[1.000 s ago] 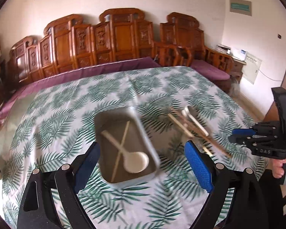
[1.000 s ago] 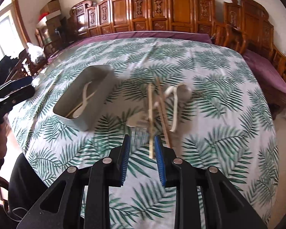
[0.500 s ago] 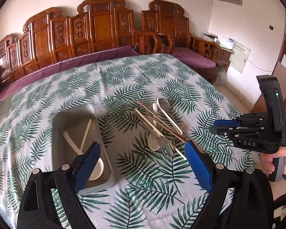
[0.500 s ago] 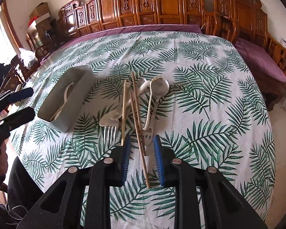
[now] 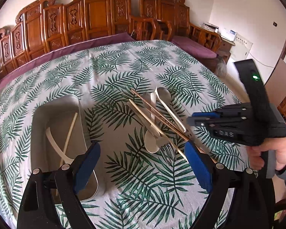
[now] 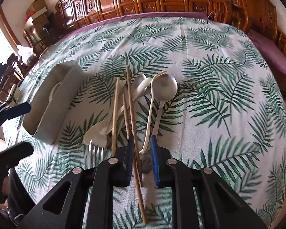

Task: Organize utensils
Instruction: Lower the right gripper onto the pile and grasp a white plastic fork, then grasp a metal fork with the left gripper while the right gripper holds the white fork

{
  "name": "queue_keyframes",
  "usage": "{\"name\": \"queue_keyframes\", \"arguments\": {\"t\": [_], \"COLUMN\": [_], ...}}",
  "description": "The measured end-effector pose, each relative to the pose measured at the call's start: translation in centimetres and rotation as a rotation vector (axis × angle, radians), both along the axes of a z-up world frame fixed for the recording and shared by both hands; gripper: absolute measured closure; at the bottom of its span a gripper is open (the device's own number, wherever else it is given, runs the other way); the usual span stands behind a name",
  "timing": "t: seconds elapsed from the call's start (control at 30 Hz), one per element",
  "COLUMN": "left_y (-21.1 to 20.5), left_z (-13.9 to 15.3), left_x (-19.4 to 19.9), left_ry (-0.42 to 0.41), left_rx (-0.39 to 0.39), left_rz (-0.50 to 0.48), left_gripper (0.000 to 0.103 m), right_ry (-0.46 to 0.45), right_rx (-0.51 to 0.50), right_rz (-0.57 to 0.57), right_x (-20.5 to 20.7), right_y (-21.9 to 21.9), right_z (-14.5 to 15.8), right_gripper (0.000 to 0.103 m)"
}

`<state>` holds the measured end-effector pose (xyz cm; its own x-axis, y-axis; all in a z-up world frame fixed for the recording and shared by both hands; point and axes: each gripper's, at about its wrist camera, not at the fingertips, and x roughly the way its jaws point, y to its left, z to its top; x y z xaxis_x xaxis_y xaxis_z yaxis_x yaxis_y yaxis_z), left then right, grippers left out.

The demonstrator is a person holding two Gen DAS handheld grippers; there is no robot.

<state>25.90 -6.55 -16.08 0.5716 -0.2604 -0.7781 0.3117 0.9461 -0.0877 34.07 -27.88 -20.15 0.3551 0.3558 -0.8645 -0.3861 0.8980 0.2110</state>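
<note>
A pile of utensils lies mid-table: a metal spoon (image 6: 165, 87), a white spoon (image 6: 97, 131), a fork (image 6: 95, 149), a pale chopstick (image 6: 115, 110) and brown chopsticks (image 6: 130, 103). My right gripper (image 6: 142, 152) is low over the pile's near end. Its jaws are closing with a brown chopstick and a white handle tip between them, and the pads show no contact. From the left wrist view, the right gripper (image 5: 200, 118) hovers right of the pile (image 5: 158, 122). My left gripper (image 5: 143, 166) stands wide open and holds nothing. A grey tray (image 5: 55, 103) holds a white spoon and a pale chopstick.
The round table (image 5: 124, 61) carries a palm-leaf cloth. Carved wooden chairs (image 5: 97, 15) with purple cushions ring its far side. A person's hand (image 5: 272, 152) holds the right gripper's handle. The left gripper (image 6: 17, 131) shows at the right wrist view's left edge, beside the tray (image 6: 53, 118).
Both grippers have come down and closer to the pile. The right jaws have narrowed and now straddle the brown chopstick's near end. The left gripper has swung from over the tray toward the pile.
</note>
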Motion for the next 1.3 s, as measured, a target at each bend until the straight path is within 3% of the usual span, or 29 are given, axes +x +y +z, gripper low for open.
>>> {"name": "queue_keyframes", "arguments": {"t": [0.33, 0.63, 1.17, 1.3], "left_y": [0.1, 0.1, -1.0, -2.0], "left_z": [-1.2, -1.9, -3.2, -3.9], "left_x": [1.1, 1.4, 2.7, 3.8], "left_ry": [0.028, 0.046, 0.083, 0.115], "left_rx": [-0.015, -0.025, -0.027, -0.039], "left_rz": [-0.002, -0.004, 0.009, 0.009], "left_gripper": [0.017, 0.017, 0.017, 0.026], "right_ry": [0.001, 0.02, -0.02, -0.032], "right_rx": [-0.066, -0.08, 0.055, 0.04], "right_rz": [0.032, 0.05, -0.037, -0.038], "right_x": [3.2, 3.8, -0.3, -1.6], "right_y": [1.5, 1.7, -3.0, -3.5], "right_z": [-1.9, -2.5, 1.3, 1.3], "right_gripper": [0.089, 0.099, 0.099, 0.099]}}
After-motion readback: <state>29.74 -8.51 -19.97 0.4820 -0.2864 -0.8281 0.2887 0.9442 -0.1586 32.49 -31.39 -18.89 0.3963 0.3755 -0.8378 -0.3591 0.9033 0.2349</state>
